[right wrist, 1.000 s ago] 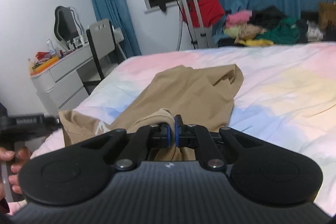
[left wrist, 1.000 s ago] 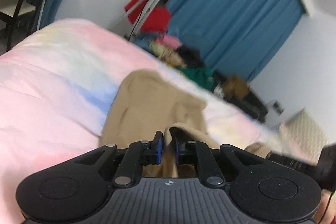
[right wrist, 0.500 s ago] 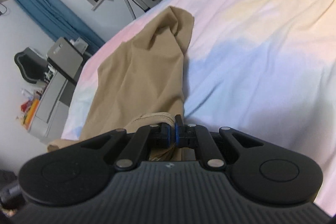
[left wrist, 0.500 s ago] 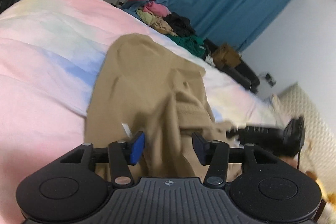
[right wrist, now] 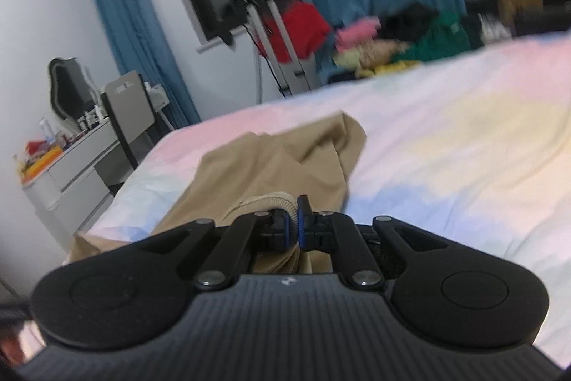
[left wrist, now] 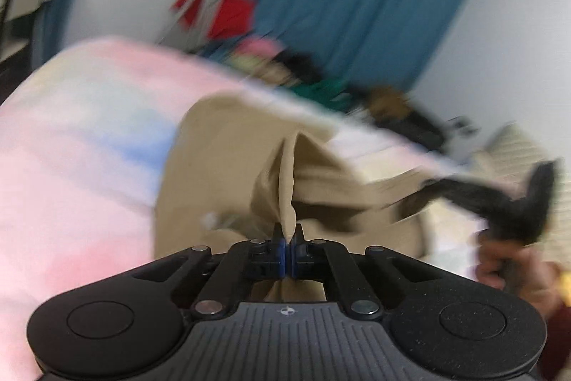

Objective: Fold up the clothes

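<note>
On the pastel bedspread (right wrist: 446,138) lies the tan garment (right wrist: 271,166), stretched away from me toward the far edge, its near end lifted: my left gripper (left wrist: 287,238) is clenched on a thin pinched fold of it, my right gripper (right wrist: 293,224) clamped on a ribbed band. It looks plain, matte and rumpled, one far corner bunched up. I judge it light, soft and limp, so it will sag and crease between my two holds; edges, corners or that firmer ribbed band seem the best places to grip.
</note>
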Demonstrator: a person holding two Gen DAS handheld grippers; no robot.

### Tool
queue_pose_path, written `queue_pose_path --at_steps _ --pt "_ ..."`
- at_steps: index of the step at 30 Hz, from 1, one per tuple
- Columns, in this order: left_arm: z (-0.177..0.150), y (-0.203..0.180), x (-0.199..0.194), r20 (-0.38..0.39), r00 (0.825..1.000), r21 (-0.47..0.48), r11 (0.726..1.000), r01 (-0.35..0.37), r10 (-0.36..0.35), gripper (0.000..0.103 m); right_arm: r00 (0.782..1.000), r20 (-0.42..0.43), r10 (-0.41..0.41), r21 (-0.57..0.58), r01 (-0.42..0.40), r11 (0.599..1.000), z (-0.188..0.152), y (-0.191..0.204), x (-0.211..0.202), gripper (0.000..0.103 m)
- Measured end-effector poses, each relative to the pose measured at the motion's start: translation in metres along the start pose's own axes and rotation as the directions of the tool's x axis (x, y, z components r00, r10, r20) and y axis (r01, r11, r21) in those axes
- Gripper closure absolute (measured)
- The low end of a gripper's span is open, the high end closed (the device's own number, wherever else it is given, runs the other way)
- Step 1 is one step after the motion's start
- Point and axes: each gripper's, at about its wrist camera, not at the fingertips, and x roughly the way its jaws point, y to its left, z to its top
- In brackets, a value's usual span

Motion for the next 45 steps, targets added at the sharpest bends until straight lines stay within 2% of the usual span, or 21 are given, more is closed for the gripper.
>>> queue_pose_path --at_steps 1,3,5,7,8,9,13,16,19,21,23,24,28,30,34,35,37,40,42,43,45 --pt "0.002 -0.003 -0.018 0.041 0.997 0.034 0.998 0.059 -0.061 0.1 1.0 0.025 0.001 -0.02 0.0 1.0 0.001 0.003 -0.009 0.096" --pt "0.007 -0.01 -0.054 0.115 0.976 0.108 0.979 0.173 -0.185 0.1 0.997 0.075 0.007 -0.054 -0.003 0.999 0.002 0.008 -0.032 0.096" --pt "0.007 -0.01 -0.08 0.133 0.93 0.172 0.932 0.319 -0.343 0.1 0.994 0.105 0.019 -0.059 -0.013 0.998 0.002 0.008 -0.055 0.096" --pt "0.008 -0.004 -0.09 0.12 0.9 0.195 0.898 0.394 -0.42 0.1 0.994 0.105 0.043 -0.019 -0.041 0.999 0.003 0.001 -0.072 0.096" --pt "0.009 0.001 -0.089 0.109 0.893 0.188 0.891 0.414 -0.437 0.099 0.993 0.101 0.055 -0.003 -0.055 0.998 0.005 -0.003 -0.075 0.096" --pt "0.01 0.008 -0.085 0.106 0.902 0.164 0.902 0.4 -0.419 0.099 0.993 0.097 0.067 0.012 -0.068 0.998 0.007 -0.006 -0.078 0.096" --pt "0.013 0.044 -0.045 0.034 0.975 -0.011 0.975 0.22 -0.219 0.099 0.996 0.04 0.084 0.002 -0.084 0.996 0.011 -0.01 -0.06 0.096" --pt "0.009 0.067 -0.006 -0.045 0.999 -0.092 0.995 0.023 -0.028 0.096 0.994 -0.052 0.093 0.017 -0.092 0.996 0.009 -0.01 -0.026 0.095" --pt "0.009 0.077 0.024 -0.097 0.988 -0.088 0.988 -0.129 0.12 0.091 0.989 -0.143 0.049 0.017 -0.047 0.999 0.0 -0.009 0.007 0.095" --pt "0.012 0.072 0.033 -0.097 0.966 -0.032 0.969 -0.244 0.24 0.084 0.981 -0.19 0.031 0.023 -0.027 0.999 -0.006 -0.01 0.025 0.095" --pt "0.014 0.059 0.032 -0.041 0.948 0.013 0.949 -0.314 0.314 0.072 0.977 -0.212 0.026 0.048 -0.016 0.999 -0.011 -0.013 0.035 0.095" --pt "0.015 0.048 0.03 -0.008 0.94 0.036 0.94 -0.341 0.341 0.071 0.976 -0.215 0.033 0.065 -0.019 0.998 -0.012 -0.015 0.037 0.095" --pt "0.015 0.006 0.017 0.13 0.929 0.142 0.921 -0.363 0.346 0.068 0.981 -0.176 0.084 0.123 -0.063 0.99 -0.008 -0.017 0.027 0.095" --pt "0.015 -0.016 0.015 0.161 0.928 0.21 0.907 -0.366 0.337 0.061 0.984 -0.142 0.106 0.141 -0.086 0.986 -0.004 -0.017 0.018 0.095" --pt "0.014 -0.023 0.018 0.167 0.915 0.172 0.904 -0.393 0.366 0.059 0.987 -0.086 0.136 0.146 -0.122 0.982 0.003 -0.013 0.002 0.095" --pt "0.011 -0.028 0.023 0.173 0.914 0.208 0.894 -0.397 0.366 0.059 0.987 -0.075 0.142 0.146 -0.13 0.981 0.004 -0.012 -0.002 0.095" --pt "0.003 -0.043 0.033 0.187 0.906 0.326 0.846 -0.422 0.379 0.056 0.985 -0.062 0.162 0.157 -0.151 0.976 0.004 -0.011 -0.008 0.095" --pt "-0.014 -0.066 0.058 0.144 0.926 0.418 0.827 -0.376 0.348 0.043 0.982 -0.041 0.182 0.153 -0.174 0.973 0.004 -0.005 -0.015 0.095" --pt "-0.035 -0.085 0.077 0.102 0.937 0.5 0.797 -0.338 0.333 0.043 0.982 -0.029 0.187 0.139 -0.181 0.974 0.003 0.0 -0.02 0.095" --pt "-0.044 -0.094 0.087 0.103 0.933 0.542 0.767 -0.344 0.345 0.043 0.982 -0.023 0.19 0.132 -0.185 0.974 0.003 0.002 -0.022 0.095" --pt "-0.058 -0.108 0.108 0.126 0.904 0.607 0.689 -0.396 0.408 0.04 0.98 -0.012 0.197 0.121 -0.195 0.973 0.001 0.006 -0.027 0.095"
